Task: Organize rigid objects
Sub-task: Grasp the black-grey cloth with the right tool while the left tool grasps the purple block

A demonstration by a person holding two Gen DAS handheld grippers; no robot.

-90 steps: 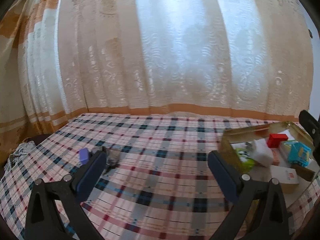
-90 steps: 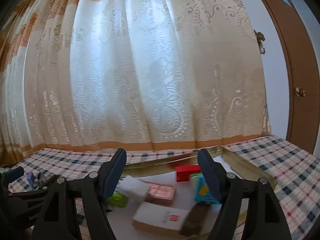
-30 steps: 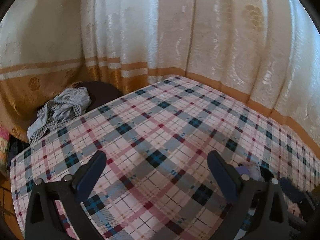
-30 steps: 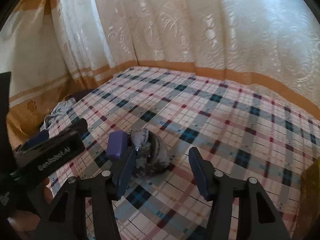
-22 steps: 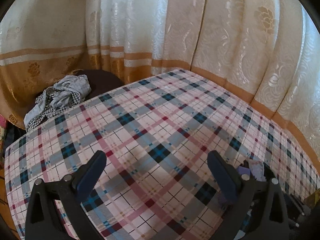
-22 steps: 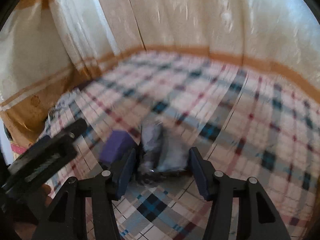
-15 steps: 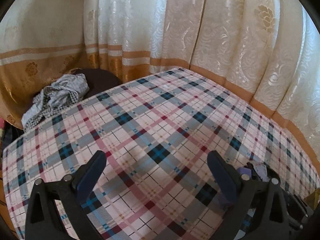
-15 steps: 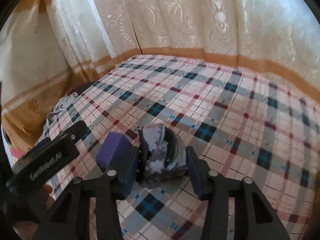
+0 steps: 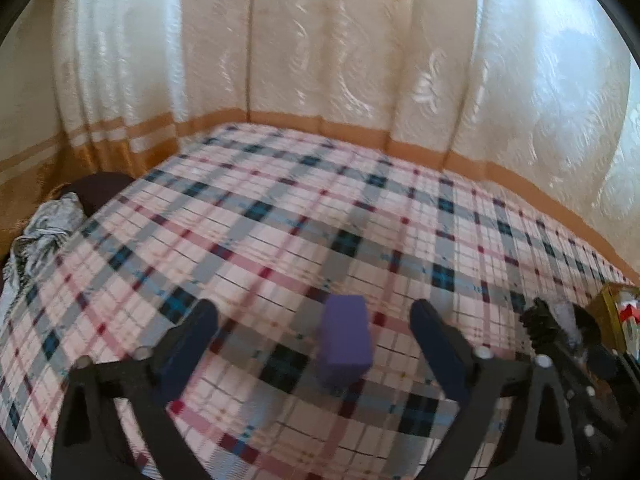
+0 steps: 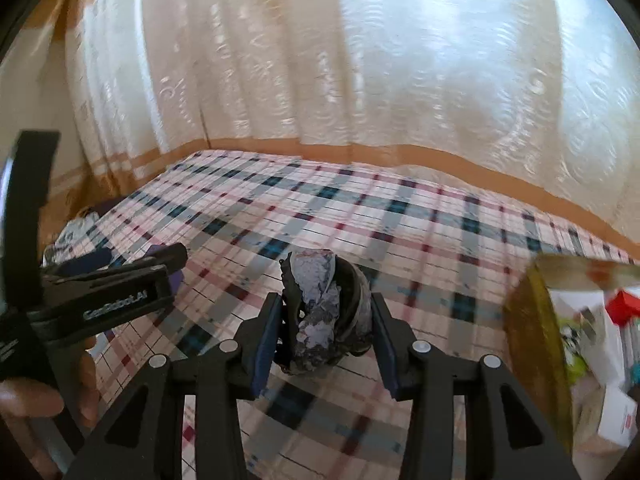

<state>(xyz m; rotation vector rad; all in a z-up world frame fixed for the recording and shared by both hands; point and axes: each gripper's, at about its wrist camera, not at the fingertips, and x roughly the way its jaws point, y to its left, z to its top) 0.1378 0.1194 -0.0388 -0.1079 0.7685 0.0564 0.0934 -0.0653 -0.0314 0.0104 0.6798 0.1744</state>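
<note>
Left wrist view: the left tool (image 9: 312, 334) stands wide open over the plaid-covered worktop (image 9: 280, 240), its two blue pads well apart. A purple block (image 9: 346, 346) stands on the cloth between them, touching neither pad. At 3 o'clock the right tool (image 9: 560, 336) enters, dark and partly cut off by the frame edge; what it carries is only a pale scrap here. At the far 3 o'clock edge a sliver of the gold-rimmed tray (image 9: 612, 300) shows. At 9 o'clock a crumpled grey cloth (image 9: 40, 232) lies off the worktop's edge beside a dark rounded shape that cannot be identified. Cream curtains (image 9: 320, 60) with an orange band close the background from 10 to 2 o'clock.

Right wrist view: the right tool (image 10: 324, 328) is closed on a dark, grey-mottled lump (image 10: 326, 312), both pads pressing its sides; whether the lump is lifted off the cloth cannot be told. The lump's nature is hard to make out. At 9 o'clock the left tool (image 10: 116, 292), seen side-on and lettered, covers most of the purple block, of which a small corner shows. Below it, at 8 o'clock, the left hand (image 10: 44, 404) is partly cut off. At 3 o'clock the tray (image 10: 532, 332) holds boxes, among them a red box (image 10: 622, 310); motion blur smears its contents.
</note>
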